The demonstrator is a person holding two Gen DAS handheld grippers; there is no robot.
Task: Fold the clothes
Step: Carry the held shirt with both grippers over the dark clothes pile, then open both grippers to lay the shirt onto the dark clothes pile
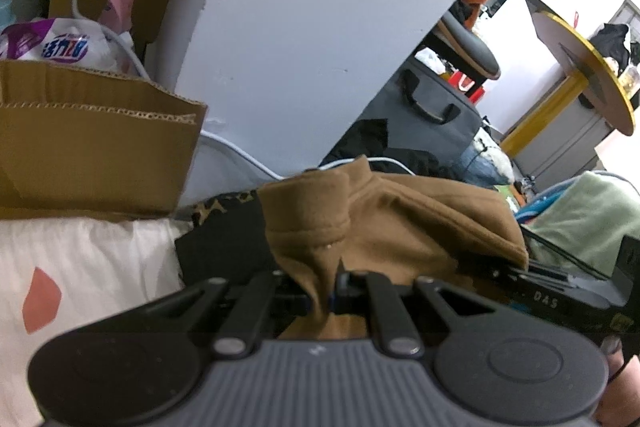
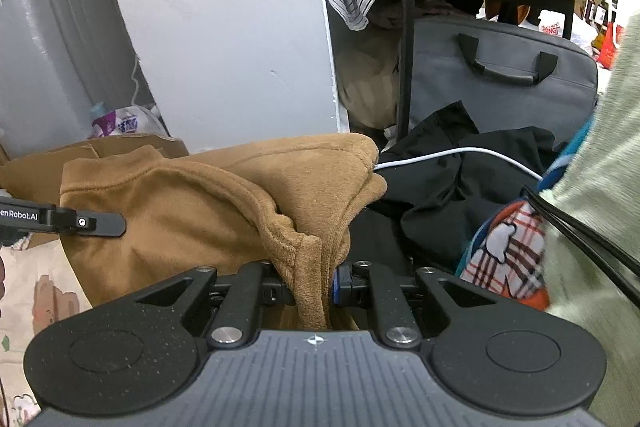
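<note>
1. Pinching a fold of the brown garment, the left gripper is clamped nearly closed.
2. Right gripper likewise squeezes the garment's hem.
3. Garment spans between both, over the bedding.

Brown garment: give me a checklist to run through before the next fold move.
1. Left tongs shut on brown garment: ok.
2. Right tongs shut on the same garment: ok.
3. Fabric between the two grips smooth: not ok, bunched and creased.
4. White cable clear of the garment: cannot tell, it runs up to its edge.
5. Black clothing apart from the garment: not ok, it lies against it.
6. Flat surface below: cannot tell.
</note>
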